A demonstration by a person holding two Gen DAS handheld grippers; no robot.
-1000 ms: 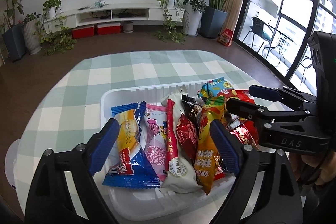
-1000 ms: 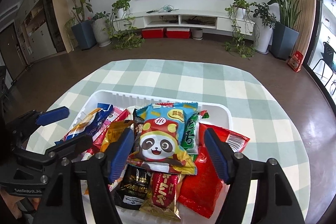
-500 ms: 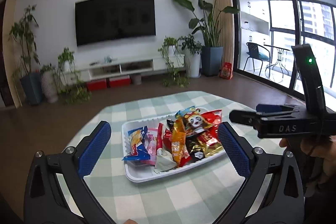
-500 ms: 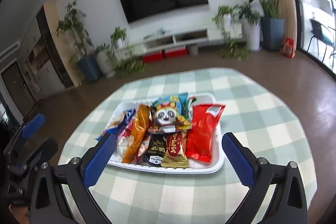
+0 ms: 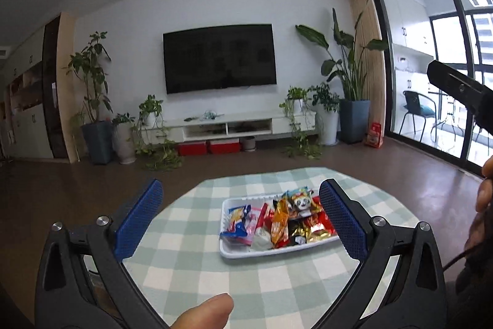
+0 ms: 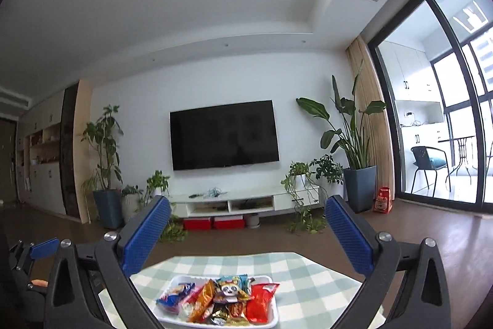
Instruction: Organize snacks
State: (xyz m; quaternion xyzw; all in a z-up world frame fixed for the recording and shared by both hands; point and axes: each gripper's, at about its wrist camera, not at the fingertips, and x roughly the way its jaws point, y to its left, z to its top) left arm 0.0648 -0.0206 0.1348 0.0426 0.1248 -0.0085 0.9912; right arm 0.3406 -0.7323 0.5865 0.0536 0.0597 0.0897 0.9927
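Note:
A white tray (image 5: 295, 251) (image 6: 178, 281) on the checked tablecloth (image 5: 191, 267) holds several snack packets laid side by side, among them a panda bag (image 5: 300, 203) (image 6: 229, 289), an orange packet (image 5: 279, 221) and a red one (image 6: 261, 302). My left gripper (image 5: 242, 219) stands open, well back from the tray and above the table, with nothing between its blue pads. The right gripper (image 6: 248, 238) is open too, raised and pointing nearly level at the far wall, the tray low in its view. Part of the right gripper's body (image 5: 459, 94) shows at the right edge of the left wrist view.
A person's fingertip (image 5: 205, 310) shows at the bottom, and a hand (image 5: 483, 193) at the right. Beyond the round table are brown floor, a wall TV (image 5: 219, 57), a low white cabinet (image 5: 228, 125), potted plants (image 5: 348, 100) and glass doors (image 5: 446, 76).
Both grippers pulled up and back from just over the tray, so the tray now looks small and far. Their jaws widened, and the views tilted up toward the wall.

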